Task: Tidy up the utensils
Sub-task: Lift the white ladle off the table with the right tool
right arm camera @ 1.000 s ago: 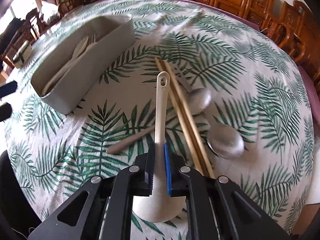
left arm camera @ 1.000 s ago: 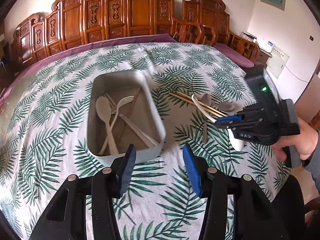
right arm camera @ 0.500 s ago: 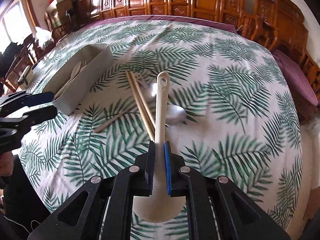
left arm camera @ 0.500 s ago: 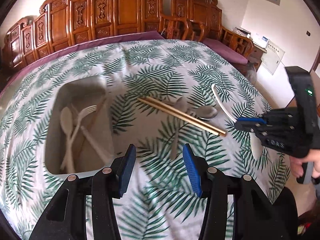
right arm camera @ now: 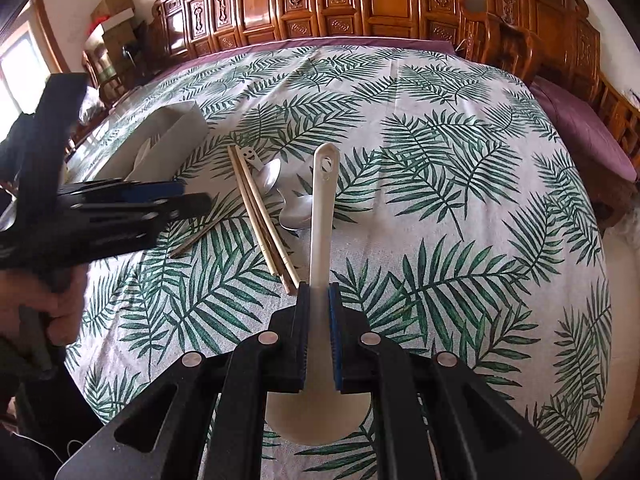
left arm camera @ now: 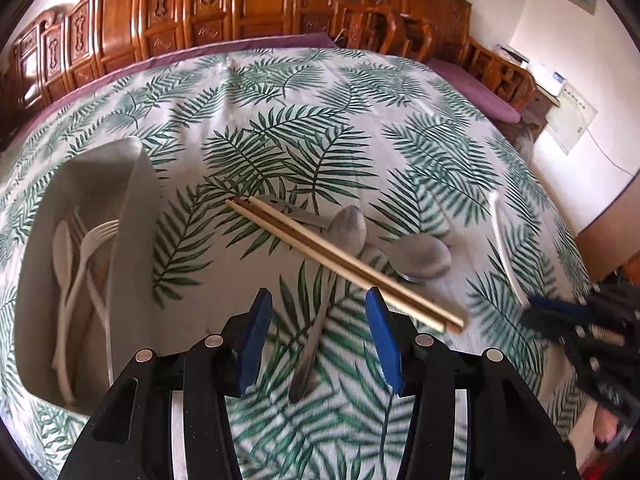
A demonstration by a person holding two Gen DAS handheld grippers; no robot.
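Note:
My left gripper (left arm camera: 318, 300) is open and hovers over a metal spoon (left arm camera: 346, 226), whose handle runs down between the blue pads without touching them. A pair of chopsticks (left arm camera: 344, 264) lies across it, and a second metal spoon (left arm camera: 420, 256) lies beside it. The grey tray (left arm camera: 132, 260) at the left holds a white spoon (left arm camera: 64, 240) and a white fork (left arm camera: 96, 232). My right gripper (right arm camera: 319, 292) is shut on a cream spoon (right arm camera: 324, 208), held above the cloth with its handle pointing away and its bowl under the jaws. It appears blurred at the right edge (left arm camera: 560, 312).
A round table under a palm-leaf cloth (right arm camera: 440, 200) is ringed by carved wooden chairs (right arm camera: 360, 0). The left gripper (right arm camera: 196, 196) and the person's hand (right arm camera: 60, 304) fill the left of the right wrist view. The tray (right arm camera: 172, 136) stands behind them.
My left gripper has swung right, from in front of the tray to over the spoons and chopsticks. My right gripper has carried the cream spoon up and back from the pile.

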